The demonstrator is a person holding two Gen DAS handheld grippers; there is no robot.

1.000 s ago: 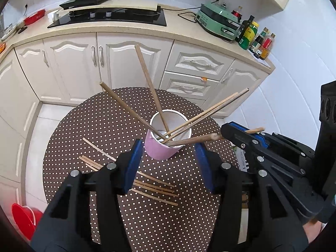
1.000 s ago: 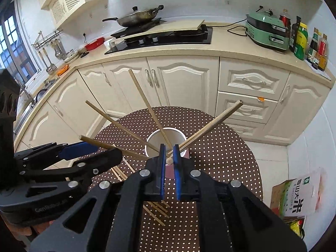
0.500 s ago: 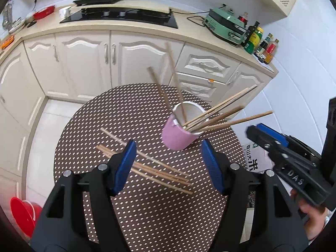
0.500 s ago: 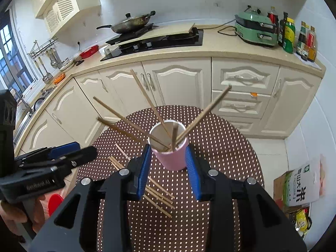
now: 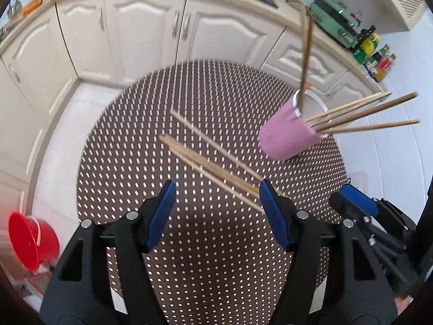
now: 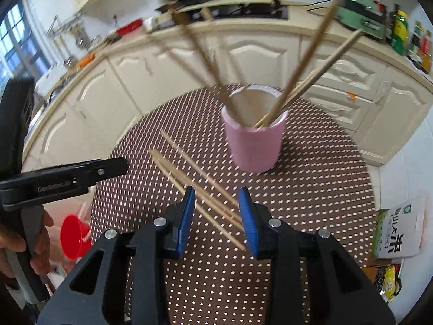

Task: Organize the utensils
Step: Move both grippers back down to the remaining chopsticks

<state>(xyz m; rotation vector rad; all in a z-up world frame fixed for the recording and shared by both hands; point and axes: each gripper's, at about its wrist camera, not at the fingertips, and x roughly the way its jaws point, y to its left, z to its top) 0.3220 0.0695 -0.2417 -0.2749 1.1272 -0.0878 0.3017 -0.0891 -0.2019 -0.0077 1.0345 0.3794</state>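
Note:
A pink cup (image 5: 286,138) (image 6: 254,146) stands on the round dotted table (image 5: 189,265) (image 6: 324,184) and holds several wooden chopsticks (image 5: 362,113) (image 6: 303,73) leaning outward. Several loose chopsticks (image 5: 211,162) (image 6: 194,184) lie on the table in front of the cup. My left gripper (image 5: 216,211) is open and empty just short of the loose chopsticks. My right gripper (image 6: 216,214) is open and empty with its fingers on either side of their near ends. The right gripper also shows in the left wrist view (image 5: 357,203), and the left gripper in the right wrist view (image 6: 81,173).
White kitchen cabinets (image 5: 135,27) and a counter with a green appliance (image 6: 362,13) and bottles (image 5: 373,51) curve behind the table. A red bucket (image 5: 29,238) (image 6: 73,238) stands on the floor at left. A rice bag (image 6: 397,233) lies on the floor at right.
My right gripper let go of a chopstick into the cup, opened and dropped over the loose chopsticks. My left gripper pulled left, away from the cup, toward the loose chopsticks.

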